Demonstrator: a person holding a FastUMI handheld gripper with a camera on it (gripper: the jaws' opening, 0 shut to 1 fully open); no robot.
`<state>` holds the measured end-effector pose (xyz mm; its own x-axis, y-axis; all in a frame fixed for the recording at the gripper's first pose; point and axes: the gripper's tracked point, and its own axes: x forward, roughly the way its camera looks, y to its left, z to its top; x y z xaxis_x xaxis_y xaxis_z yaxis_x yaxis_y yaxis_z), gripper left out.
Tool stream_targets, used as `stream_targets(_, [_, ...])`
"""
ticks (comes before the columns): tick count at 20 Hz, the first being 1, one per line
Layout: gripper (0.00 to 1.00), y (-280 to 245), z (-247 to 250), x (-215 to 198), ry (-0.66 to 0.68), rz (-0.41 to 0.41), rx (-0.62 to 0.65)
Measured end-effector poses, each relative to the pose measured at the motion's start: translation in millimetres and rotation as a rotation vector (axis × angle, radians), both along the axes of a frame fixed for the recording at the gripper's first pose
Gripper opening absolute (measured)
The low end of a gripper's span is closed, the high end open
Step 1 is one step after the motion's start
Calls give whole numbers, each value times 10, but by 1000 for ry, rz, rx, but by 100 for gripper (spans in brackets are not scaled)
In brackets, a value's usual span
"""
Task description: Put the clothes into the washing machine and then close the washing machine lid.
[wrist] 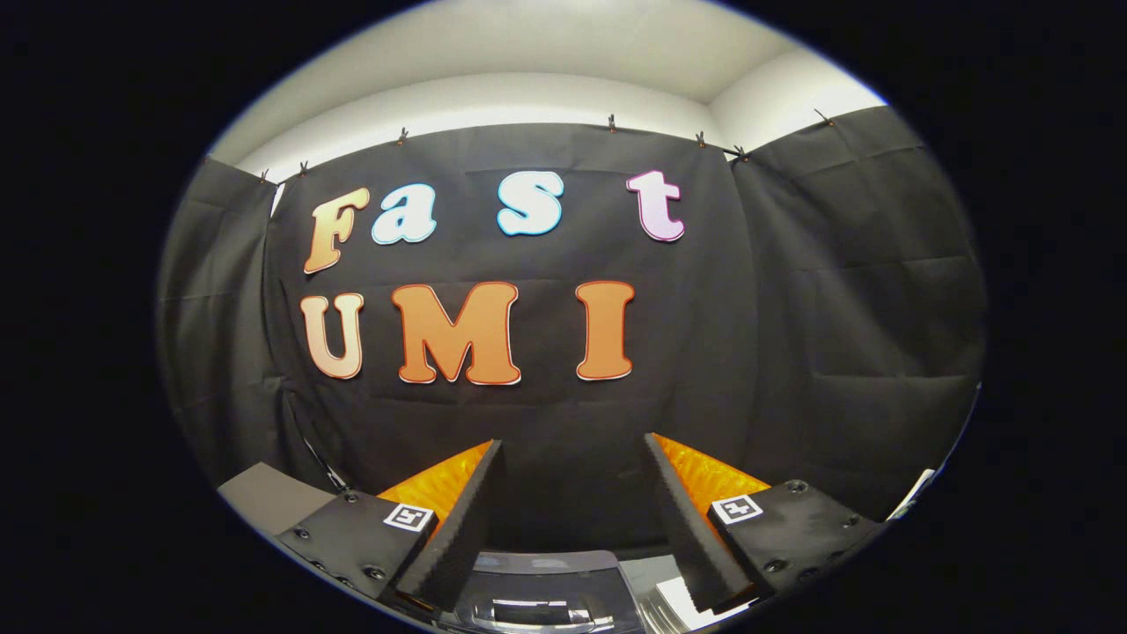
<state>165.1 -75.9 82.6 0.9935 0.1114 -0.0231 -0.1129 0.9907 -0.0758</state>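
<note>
My gripper (572, 449) stands open, its two fingers spread wide with nothing between them, pointing at the black cloth wall. Below and between the fingers shows the top of the washing machine (541, 594), a dark glossy lid or panel that reflects light. Whether the lid is up or down cannot be told. A white patch (682, 603) lies beside the machine by the right finger; what it is cannot be told.
The black cloth wall (836, 308) closes the booth ahead and on both sides, clipped up under a white wall and ceiling (546, 79). A grey flat surface (268, 497) shows beyond the left finger.
</note>
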Motion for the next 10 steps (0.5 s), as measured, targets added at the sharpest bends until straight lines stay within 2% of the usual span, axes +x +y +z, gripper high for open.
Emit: stream_targets(10, [99, 356, 45, -236, -35, -29, -4])
